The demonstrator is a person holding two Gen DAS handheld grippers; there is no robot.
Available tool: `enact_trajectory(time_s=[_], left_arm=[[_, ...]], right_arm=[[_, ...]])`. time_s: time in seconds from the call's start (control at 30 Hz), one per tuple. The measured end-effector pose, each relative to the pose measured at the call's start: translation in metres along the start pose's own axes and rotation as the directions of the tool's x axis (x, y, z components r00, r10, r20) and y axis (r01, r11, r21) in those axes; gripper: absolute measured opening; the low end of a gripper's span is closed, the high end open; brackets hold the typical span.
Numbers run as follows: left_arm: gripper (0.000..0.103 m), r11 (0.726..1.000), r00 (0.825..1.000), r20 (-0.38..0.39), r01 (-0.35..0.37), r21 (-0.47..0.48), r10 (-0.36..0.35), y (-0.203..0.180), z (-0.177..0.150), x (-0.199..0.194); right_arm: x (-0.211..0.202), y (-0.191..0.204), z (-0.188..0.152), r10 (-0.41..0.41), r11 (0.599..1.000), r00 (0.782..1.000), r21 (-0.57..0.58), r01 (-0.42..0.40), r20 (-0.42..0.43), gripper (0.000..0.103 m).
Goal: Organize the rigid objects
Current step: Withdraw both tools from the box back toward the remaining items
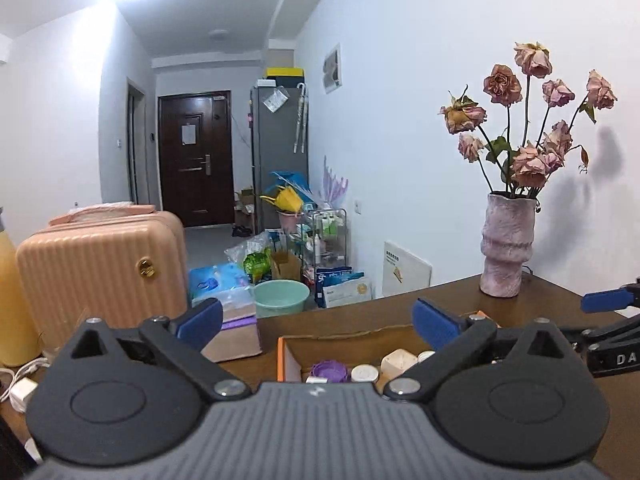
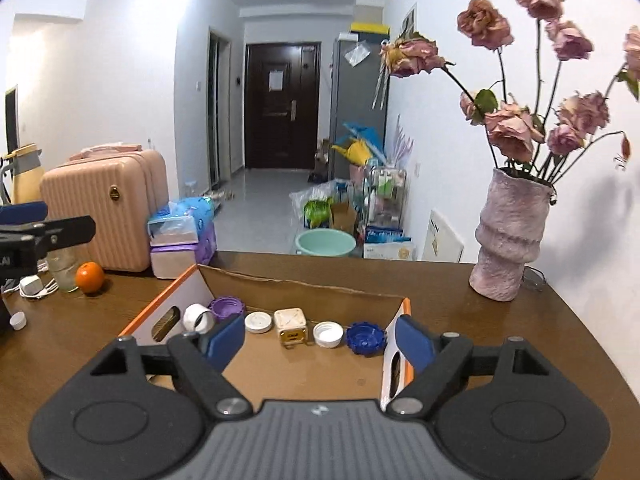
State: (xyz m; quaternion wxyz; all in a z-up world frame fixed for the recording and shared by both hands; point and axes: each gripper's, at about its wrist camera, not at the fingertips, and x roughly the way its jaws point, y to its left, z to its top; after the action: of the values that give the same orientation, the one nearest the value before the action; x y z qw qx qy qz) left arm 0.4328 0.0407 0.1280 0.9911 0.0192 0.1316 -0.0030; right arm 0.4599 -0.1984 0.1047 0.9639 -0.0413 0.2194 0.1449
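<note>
An open cardboard box point(image 2: 304, 292) with orange edges sits on the brown table. Along its far wall runs a row of small items: a white ring cap point(image 2: 199, 317), a purple cap point(image 2: 227, 307), a white lid point(image 2: 258, 322), a cream cube point(image 2: 291, 327), a white screw cap point(image 2: 328, 334) and a blue cap point(image 2: 366, 339). My right gripper point(image 2: 320, 340) hovers above the box, open and holding nothing. My left gripper point(image 1: 319, 320) is open and bare too, over the box's point(image 1: 348, 338) left part, with the purple cap point(image 1: 329, 371) below it.
A pink vase of dried roses point(image 2: 508, 236) stands at the table's back right. At the left are an orange point(image 2: 90, 277), a glass point(image 2: 66, 268), a tissue box point(image 2: 176, 248), a pink suitcase point(image 2: 104, 208), a white charger point(image 2: 32, 286) and a loose white cap point(image 2: 18, 320).
</note>
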Motion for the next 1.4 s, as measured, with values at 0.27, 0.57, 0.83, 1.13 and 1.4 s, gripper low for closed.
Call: enact_trajectory(time_s=[0.27, 0.57, 0.83, 1.13, 1.4], left_arm=[[0.103, 0.998, 0.995, 0.098, 0.034, -0.047, -0.029, 0.013, -0.028, -0.049], [0.103, 0.996, 0.989, 0.132, 0.069, -0.055, -0.061, 0.009, -0.074, -0.136], [0.103, 1.000, 0.981, 0.190, -0.028, 0.000, 0.027, -0.011, -0.133, -0.251], [0.103, 0.995, 0.980, 0.174, 0.097, -0.017, -0.093, -0.028, -0.180, -0.327], [0.103, 0.990, 0.981, 0.135, 0.141, -0.027, -0.136, -0.034, -0.184, -0.307]], right_arm=[[-0.047, 0.024, -0.031, 0.008, 1.000, 0.990, 0.003, -0.008, 0.144, 0.082], [-0.128, 0.041, -0.092, 0.022, 0.999, 0.973, -0.032, -0.015, 0.231, 0.085], [-0.227, 0.058, -0.163, 0.045, 0.998, 0.951, -0.066, -0.026, 0.306, 0.095], [-0.286, 0.068, -0.242, -0.018, 0.997, 0.970, 0.078, -0.001, 0.243, 0.099], [-0.273, 0.066, -0.243, -0.029, 0.998, 0.974, 0.062, 0.016, 0.225, 0.099]])
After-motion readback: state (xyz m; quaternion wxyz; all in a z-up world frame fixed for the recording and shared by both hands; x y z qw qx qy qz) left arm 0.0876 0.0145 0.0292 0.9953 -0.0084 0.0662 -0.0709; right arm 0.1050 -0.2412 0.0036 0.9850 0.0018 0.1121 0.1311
